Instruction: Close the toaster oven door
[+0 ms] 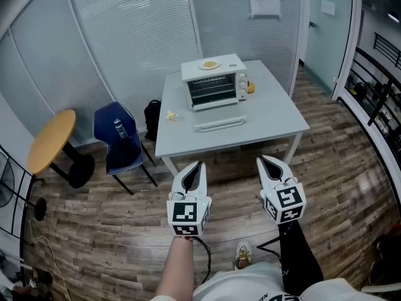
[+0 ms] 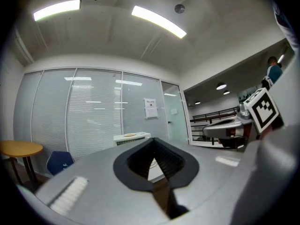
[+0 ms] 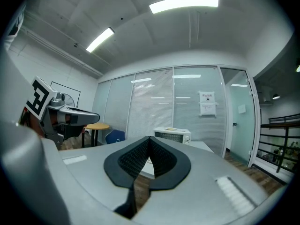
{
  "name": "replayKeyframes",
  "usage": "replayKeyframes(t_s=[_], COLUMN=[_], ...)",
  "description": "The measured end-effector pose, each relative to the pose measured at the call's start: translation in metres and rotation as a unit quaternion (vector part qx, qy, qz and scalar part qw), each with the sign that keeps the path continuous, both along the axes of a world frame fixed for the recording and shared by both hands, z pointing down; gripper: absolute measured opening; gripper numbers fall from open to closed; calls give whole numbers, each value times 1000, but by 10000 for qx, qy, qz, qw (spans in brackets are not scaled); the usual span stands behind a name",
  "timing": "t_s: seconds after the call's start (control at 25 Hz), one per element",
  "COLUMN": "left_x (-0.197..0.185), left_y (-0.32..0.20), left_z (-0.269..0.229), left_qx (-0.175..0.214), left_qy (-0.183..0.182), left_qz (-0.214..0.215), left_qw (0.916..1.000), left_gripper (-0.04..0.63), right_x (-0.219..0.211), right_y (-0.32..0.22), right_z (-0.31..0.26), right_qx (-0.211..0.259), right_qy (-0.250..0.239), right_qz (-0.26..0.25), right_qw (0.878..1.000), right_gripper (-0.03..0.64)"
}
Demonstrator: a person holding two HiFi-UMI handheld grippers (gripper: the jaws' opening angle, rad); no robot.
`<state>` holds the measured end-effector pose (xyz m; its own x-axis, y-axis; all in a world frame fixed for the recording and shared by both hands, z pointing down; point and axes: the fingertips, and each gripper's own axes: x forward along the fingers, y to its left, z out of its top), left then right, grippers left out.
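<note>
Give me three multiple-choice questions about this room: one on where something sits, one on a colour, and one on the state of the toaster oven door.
1. Where is the plate?
A. on top of the toaster oven
B. on the floor
C. on the round side table

2. What colour is the chair beside the table?
A. red
B. blue
C. green

3. How is the toaster oven door?
A. shut
B. folded down open
C. taken off and leaning on the wall

Answers:
1 A: the plate rests on the oven's white top.
2 B: the seat and back left of the table are blue.
3 B: the door lies flat in front of the oven, and the racks inside show.
</note>
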<state>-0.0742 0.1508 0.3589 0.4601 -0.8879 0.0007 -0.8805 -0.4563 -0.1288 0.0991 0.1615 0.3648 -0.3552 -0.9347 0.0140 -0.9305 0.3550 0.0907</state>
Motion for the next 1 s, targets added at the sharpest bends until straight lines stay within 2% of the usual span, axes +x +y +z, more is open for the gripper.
replayKeyframes(t_s=[0.52,1.0], left_x=[37,53], left_y=[-110,-143], left_z=[1,0], left_qx=[39,54], left_qy=[-66,-128], left_qz=[-293,-286], left_qw=[9995,9995], left_gripper=[54,54], right_x=[30,45], right_y=[-120,-151], right_z=[3,0], right_qx=[25,117], right_qy=[44,-58], right_qz=[-379,-417], right_qw=[9993,9990], right_gripper=[2,2])
